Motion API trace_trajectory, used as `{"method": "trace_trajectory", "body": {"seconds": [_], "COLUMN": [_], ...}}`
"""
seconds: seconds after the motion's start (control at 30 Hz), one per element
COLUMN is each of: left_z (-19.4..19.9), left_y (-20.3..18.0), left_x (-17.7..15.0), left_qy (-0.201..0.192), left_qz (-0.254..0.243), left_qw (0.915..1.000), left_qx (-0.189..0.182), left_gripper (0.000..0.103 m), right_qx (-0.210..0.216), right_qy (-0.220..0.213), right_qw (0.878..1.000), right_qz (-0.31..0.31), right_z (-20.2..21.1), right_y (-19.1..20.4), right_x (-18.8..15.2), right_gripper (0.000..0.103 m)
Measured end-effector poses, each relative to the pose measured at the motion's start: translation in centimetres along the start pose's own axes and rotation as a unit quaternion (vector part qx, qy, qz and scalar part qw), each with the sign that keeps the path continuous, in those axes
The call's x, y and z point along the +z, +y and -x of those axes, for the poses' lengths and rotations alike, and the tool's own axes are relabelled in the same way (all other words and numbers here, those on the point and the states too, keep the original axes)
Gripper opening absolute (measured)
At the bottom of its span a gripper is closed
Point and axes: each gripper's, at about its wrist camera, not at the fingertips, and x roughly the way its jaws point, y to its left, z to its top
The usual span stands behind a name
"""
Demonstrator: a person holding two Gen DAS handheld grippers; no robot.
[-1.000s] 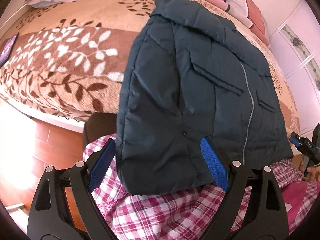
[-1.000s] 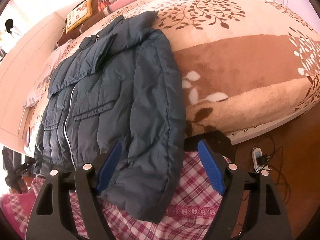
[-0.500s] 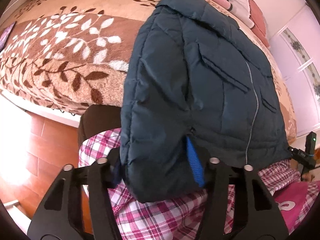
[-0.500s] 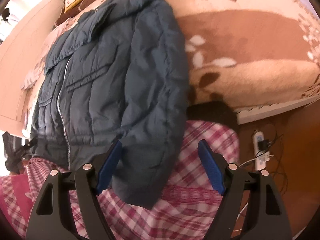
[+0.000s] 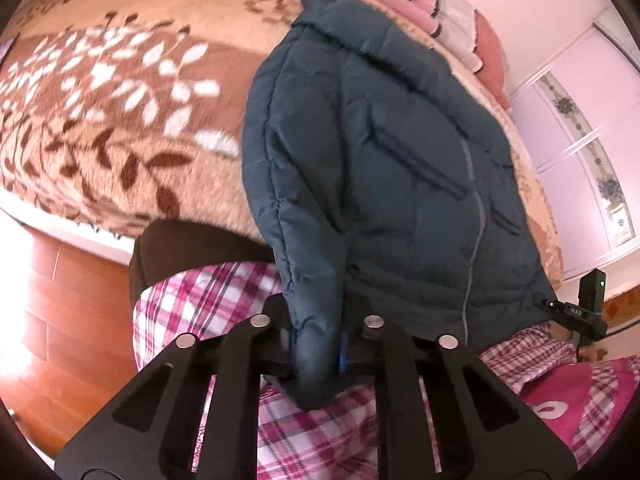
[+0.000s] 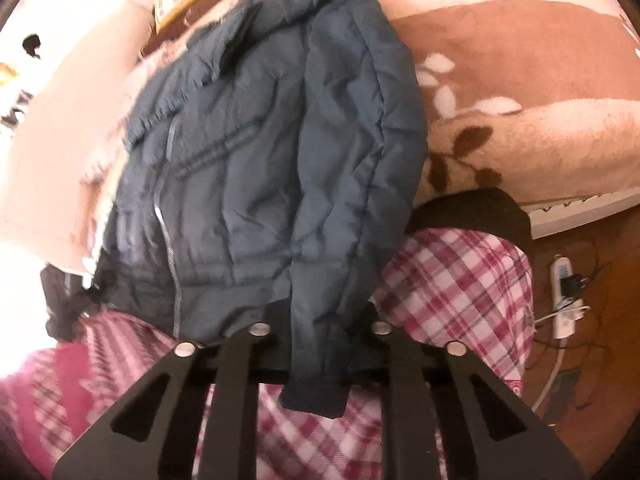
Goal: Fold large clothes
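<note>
Open blanket [image 5: 120, 128] left and [image 6: 520, 92] right of the jacket [image 5: 380, 152]; pillows [image 5: 452, 16] block the far end, plaid-clad legs [image 6: 452, 280] the near edge

The right gripper [image 6: 316, 354] has just closed, pinching the jacket's [image 6: 256, 160] sleeve cuff [image 6: 314, 394]; the jacket lies on the bed [image 6: 520, 80], above plaid trousers [image 6: 460, 280].

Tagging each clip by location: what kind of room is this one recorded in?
Most likely a bedroom. A jacket lies on a bed covered by a leaf-patterned blanket, pillows are stacked at its far end, and a panelled wardrobe stands against the wall.
</note>
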Motion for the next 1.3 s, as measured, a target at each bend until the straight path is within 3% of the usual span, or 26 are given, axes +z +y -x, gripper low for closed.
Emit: {"method": "trace_trajectory", "body": {"seconds": [0.2,0.4,0.53,0.97,1.07,1.2,1.3], "left_z": [3.6,8.6,11.6,17.1,18.9,20.2,19.4], "left_y": [-2.2,-5.3,-6.8,-6.0,-6.0,-6.0,-5.6], "left_x": [2.5,5.4,6.2,1.7,0.2,0.1,1.5], "left_qy": [-0.074,-0.153,-0.187,-0.196,-0.202,-0.214,-0.215], "left_qz": [-0.016,-0.054,-0.078,-0.101,-0.112,-0.118,-0.095], "left_qw": [0.9967,0.9847,0.9767,0.9696,0.9653,0.9611,0.963], "left_qx": [-0.029,-0.063,-0.073,-0.106,-0.122,-0.128,-0.133], "left_gripper": [0.011,0.011,0.011,0.011,0.011,0.011,0.011], "right_qx": [0.041,0.105,0.123,0.144,0.162,0.172,0.171], "right_qy": [-0.05,-0.137,-0.176,-0.204,-0.219,-0.231,-0.227], "right_qw": [0.998,0.985,0.976,0.968,0.962,0.957,0.959], "right_qz": [0.012,0.015,0.025,0.014,0.022,0.031,0.018], "right_z": [3.0,8.1,11.2,15.8,17.8,19.2,18.5], "right_y": [2.3,4.7,5.9,5.4,6.0,6.4,5.9], "right_x": [2.3,5.1,5.7,0.3,-1.6,-2.5,-1.5], "right_gripper": [0.015,0.015,0.015,0.015,0.015,0.015,0.015]}}
